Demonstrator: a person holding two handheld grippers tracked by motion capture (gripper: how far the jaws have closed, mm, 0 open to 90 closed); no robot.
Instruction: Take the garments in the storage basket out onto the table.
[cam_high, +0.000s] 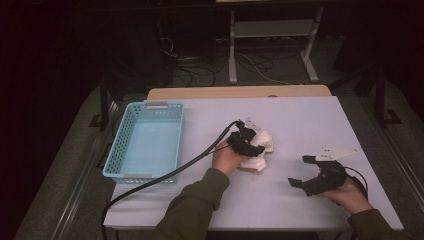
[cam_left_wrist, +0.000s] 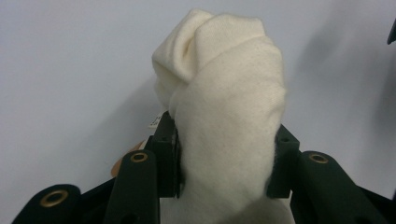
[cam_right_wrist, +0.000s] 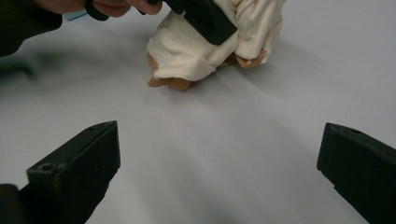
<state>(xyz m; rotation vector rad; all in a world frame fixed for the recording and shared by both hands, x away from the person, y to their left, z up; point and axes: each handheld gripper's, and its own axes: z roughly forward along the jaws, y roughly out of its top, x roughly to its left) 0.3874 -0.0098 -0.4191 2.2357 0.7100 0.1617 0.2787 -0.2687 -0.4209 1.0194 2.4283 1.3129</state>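
Left tool (cam_left_wrist: 224, 163): both black jaws flank a thick fold of the cream cloth bundle (cam_left_wrist: 224, 107), and the fabric fills the gap wall to wall, so I read this as a grip on the cloth, jaws standing well apart because the wad itself is bulky.

Why that hold: the bite sits low on the bundle with the knotted top poking beyond the jaw tips; a deep hold like that should keep soft fabric from slipping out when carried.

Cloth bundle: near the middle of the white counter (cam_high: 300, 125), resting on it or barely above; I can't tell which. From the right gripper view, tan patches peek out underneath the cream folds, maybe a second layer.

Left hand (cam_high: 225, 159): wrapped round the tool body, cable trailing back off the near edge, out of the way.

Right tool (cam_right_wrist: 219, 172): jaws spread wide with only bare counter between them, gripping nothing. It sits well apart from the bundle and faces it, on standby by my reading.

Blue basket (cam_high: 122, 150): at the counter's left side, nothing visible inside, likely the drop-off, and on the side of the hand holding the cloth.
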